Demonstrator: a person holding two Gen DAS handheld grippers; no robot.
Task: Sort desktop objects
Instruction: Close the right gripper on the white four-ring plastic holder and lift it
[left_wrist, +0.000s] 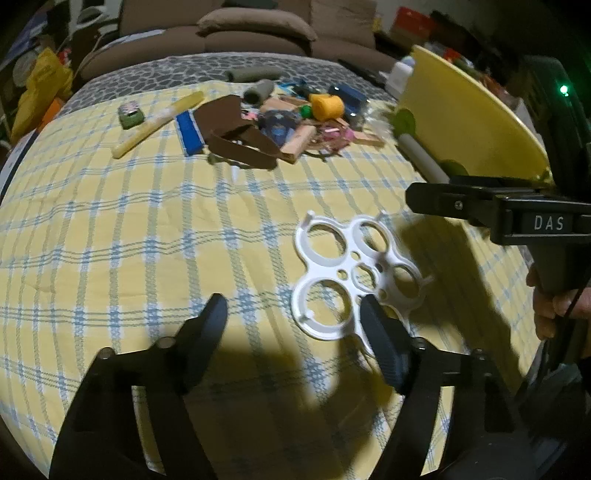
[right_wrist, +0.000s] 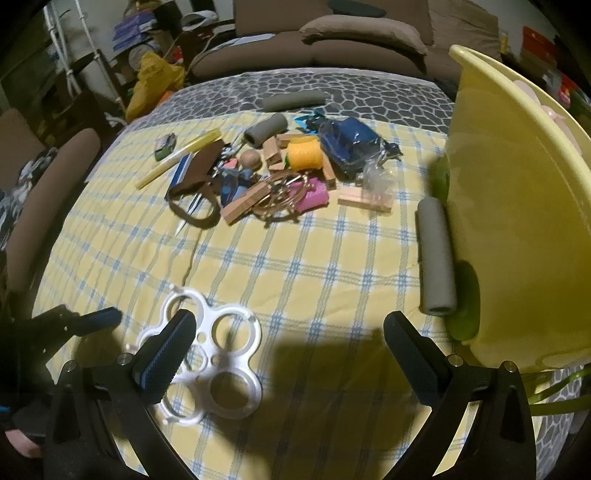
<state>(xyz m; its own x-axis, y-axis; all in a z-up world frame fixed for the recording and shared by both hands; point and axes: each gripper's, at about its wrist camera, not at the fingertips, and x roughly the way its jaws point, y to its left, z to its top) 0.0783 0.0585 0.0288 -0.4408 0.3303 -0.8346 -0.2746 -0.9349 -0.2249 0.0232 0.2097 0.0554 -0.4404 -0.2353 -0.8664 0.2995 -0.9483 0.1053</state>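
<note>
**Both grippers tilted down over the checked cloth, white ring plate below them**

The left gripper (left_wrist: 291, 332) angles steeply down toward the yellow-and-blue checked cloth (left_wrist: 129, 229), its two black fingers filling the lower part of the left wrist view. Its jaws stand partly apart with only cloth between them; the right-hand finger (left_wrist: 380, 343) overlaps the lower edge of the white plastic ring plate (left_wrist: 354, 273), though whether it touches cannot be told.

The right gripper (right_wrist: 288, 350) also tips steeply down, its jaws spread wide and holding nothing. In the left wrist view its body enters from the right edge, with a hand (left_wrist: 554, 306) around the handle at the lower right.

The ring plate lies flat on the cloth, right of centre in the left wrist view and at the lower left of the right wrist view, where the right gripper's left-hand finger (right_wrist: 166, 358) covers part of it. Its long axis runs from lower left to upper right in the left wrist view.

A yellow basin (right_wrist: 517, 206) stands tipped at the right edge, with a grey foam tube (right_wrist: 436, 258) just beside its wall, its long axis running nearly top to bottom. The pile of small objects (right_wrist: 280, 173) sits in the upper middle, well apart from both grippers; a pale yellow stick (right_wrist: 177, 158) at its left slants from lower left to upper right.
</note>
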